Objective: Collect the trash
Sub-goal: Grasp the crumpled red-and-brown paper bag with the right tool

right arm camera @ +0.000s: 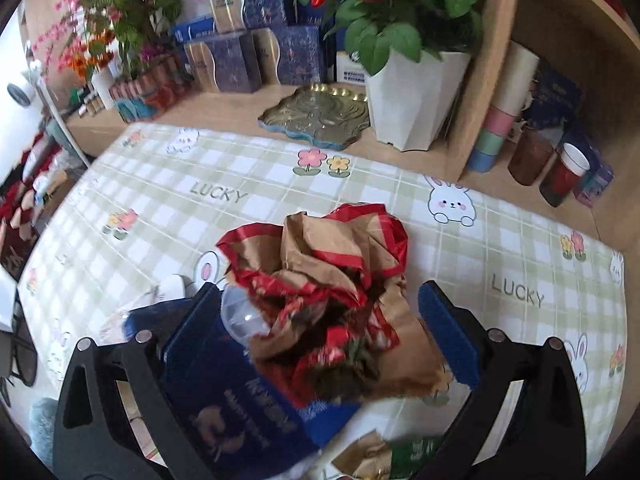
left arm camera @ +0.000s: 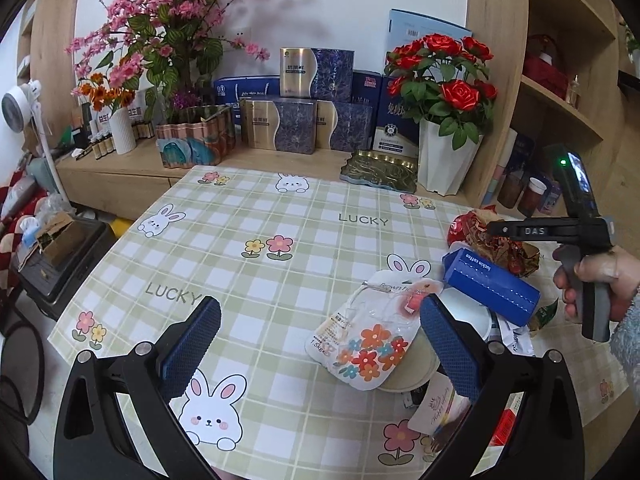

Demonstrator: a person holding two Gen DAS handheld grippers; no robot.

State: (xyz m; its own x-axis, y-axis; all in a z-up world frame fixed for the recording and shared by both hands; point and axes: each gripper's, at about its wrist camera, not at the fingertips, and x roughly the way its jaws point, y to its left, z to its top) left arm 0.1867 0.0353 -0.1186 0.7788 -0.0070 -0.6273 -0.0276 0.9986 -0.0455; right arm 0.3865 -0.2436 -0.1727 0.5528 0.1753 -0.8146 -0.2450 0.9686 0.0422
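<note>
**Fig. 1. Handling properties of mixed litter and preferred grip sites**

All places are given from the blue carton (left arm camera: 491,287), a long coffee box lying on its side on the checked worktop (left arm camera: 248,216). Both tools stand with fingers apart and clamp nothing. The right tool (right arm camera: 328,336) hovers over the crumpled bag (right arm camera: 332,280), brown paper with red trim, which lies just behind the carton and partly on it; the wad sits between the open fingers, but whether either pad touches it cannot be told. The left tool (left arm camera: 320,344) is poised in front of the carton, above a flat flowered packet (left arm camera: 360,344) whose near end rests on a pale round lid or dish (left arm camera: 408,372).

The bag is judged light, soft and springy: it will likely collapse under pressure, so a deep bite across the thickest fold should hold better than a pinch on a loose red edge, which could tear or slide free. A clear plastic dome (right arm camera: 242,316) at the bag's carton-side edge looks smooth, thin-walled and slippery, and may drop out if the bag is lifted. The carton appears stiff and light; its narrow faces suit the pads. The packet's glossy film is probably slick and limp; its raised near end is the best purchase. Small cards and wrappers (left arm camera: 436,408) lie in front of the carton, low and flat.
</note>
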